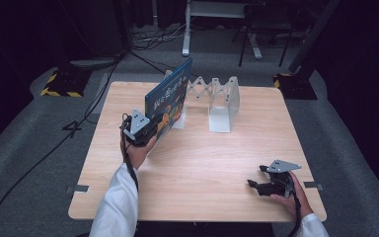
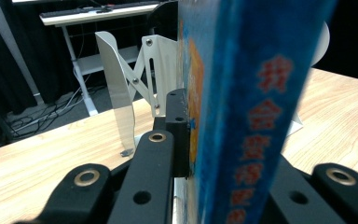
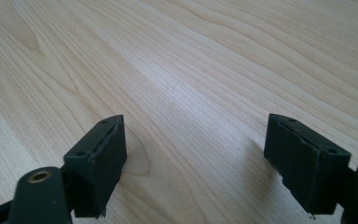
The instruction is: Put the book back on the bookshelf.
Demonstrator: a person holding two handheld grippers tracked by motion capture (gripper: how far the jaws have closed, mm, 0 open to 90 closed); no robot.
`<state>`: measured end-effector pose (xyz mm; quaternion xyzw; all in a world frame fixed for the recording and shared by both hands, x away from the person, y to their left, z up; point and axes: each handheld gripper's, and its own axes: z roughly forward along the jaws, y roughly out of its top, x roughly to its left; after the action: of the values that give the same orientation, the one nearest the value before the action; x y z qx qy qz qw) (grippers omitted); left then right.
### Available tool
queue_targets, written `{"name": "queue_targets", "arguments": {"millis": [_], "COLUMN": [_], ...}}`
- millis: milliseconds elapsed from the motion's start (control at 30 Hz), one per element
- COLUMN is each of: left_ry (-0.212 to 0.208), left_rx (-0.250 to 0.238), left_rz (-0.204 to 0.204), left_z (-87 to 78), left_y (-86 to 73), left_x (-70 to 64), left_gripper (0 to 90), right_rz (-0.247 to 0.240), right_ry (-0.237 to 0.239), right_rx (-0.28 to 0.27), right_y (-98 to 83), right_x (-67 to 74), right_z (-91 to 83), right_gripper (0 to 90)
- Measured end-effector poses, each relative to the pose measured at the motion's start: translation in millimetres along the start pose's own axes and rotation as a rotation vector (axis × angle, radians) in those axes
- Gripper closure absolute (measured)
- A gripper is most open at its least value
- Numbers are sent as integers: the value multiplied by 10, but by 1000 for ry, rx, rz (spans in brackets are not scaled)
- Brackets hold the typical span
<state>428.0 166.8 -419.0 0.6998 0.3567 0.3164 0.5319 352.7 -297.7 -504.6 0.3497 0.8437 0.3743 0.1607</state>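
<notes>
Dark walls and a grey floor lie all around a big wooden desk (image 1: 197, 163). Black cables run over the floor behind it.

On the far part of the desk stands a white metal book rack (image 1: 216, 101) that can stretch out like a zigzag. It has upright plates with gaps between them.

A big blue book (image 1: 167, 96) is held up on its edge at the left end of the rack, tilted a bit. Its far end is right by the rack's left plate, but I cannot tell if it is inside a gap yet. The left gripper (image 1: 140, 129) has its jaws clamped tight on the near bottom corner of the book. In the left gripper view the blue spine (image 2: 256, 107) stands between the black jaws.

The right gripper (image 1: 271, 183) rests low at the near right of the desk, well apart from the book. Its jaws are wide apart with nothing in them, just bare wood between.

What could go wrong? The book is big and is held by one corner, so it could tip sideways. It could also bump the thin plate and push the light rack away.

The spine has red Chinese letters on it. They are too blurry for me to read.
</notes>
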Motion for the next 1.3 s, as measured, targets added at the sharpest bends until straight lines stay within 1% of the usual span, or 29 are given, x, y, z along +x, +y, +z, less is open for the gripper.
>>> {"name": "queue_targets", "arguments": {"millis": [33,67,100,133,200,267,333,367,400,433,533,700,733,867,1033,1100,1167,1267,1300], "left_ry": [4,8,8,14,18,20,35,39,42,42,60,71,73,78,96,103,108,126,126], "left_rx": [1,1,1,-1,1,3,1,3,1,1,2,-1,-6,-6,-2,-7,-8,-12,-12], "left_rz": [-5,-21,-21,-51,-61,-59,-77,-77,-92,-92,-103,-110,-122,-140,-139,-156,-161,-194,-194], "left_z": [8,25,25,59,86,98,143,155,167,167,224,269,284,317,359,369,369,362,362], "left_y": [9,13,13,1,-13,-16,-22,-22,-22,-22,-8,-6,-8,0,13,1,-4,-31,-31], "left_x": [8,16,16,24,24,26,6,4,-7,-7,-32,-45,-42,-22,-18,-15,-5,28,28], "left_gripper": [827,828,828,827,828,828,827,827,827,827,827,827,827,826,824,823,822,814,810], "right_rz": [1,-1,-1,0,0,0,1,0,-2,-2,0,-2,-3,-2,-2,-3,-4,-4,-4], "right_ry": [0,0,0,0,1,0,2,2,1,1,2,2,2,4,4,3,1,1,1], "right_rx": [0,0,0,0,0,0,1,0,0,0,0,0,0,0,0,0,-1,0,0], "right_y": [0,0,0,0,0,0,1,1,0,0,1,0,0,0,1,0,0,0,0], "right_x": [0,1,1,0,0,0,-1,-1,0,1,0,0,1,-1,-1,0,1,2,2], "right_z": [0,0,0,0,0,0,1,1,0,0,1,0,0,1,1,1,0,0,0], "right_gripper": [213,213,213,213,213,213,213,213,213,214,214,214,215,214,214,214,214,214,214]}}
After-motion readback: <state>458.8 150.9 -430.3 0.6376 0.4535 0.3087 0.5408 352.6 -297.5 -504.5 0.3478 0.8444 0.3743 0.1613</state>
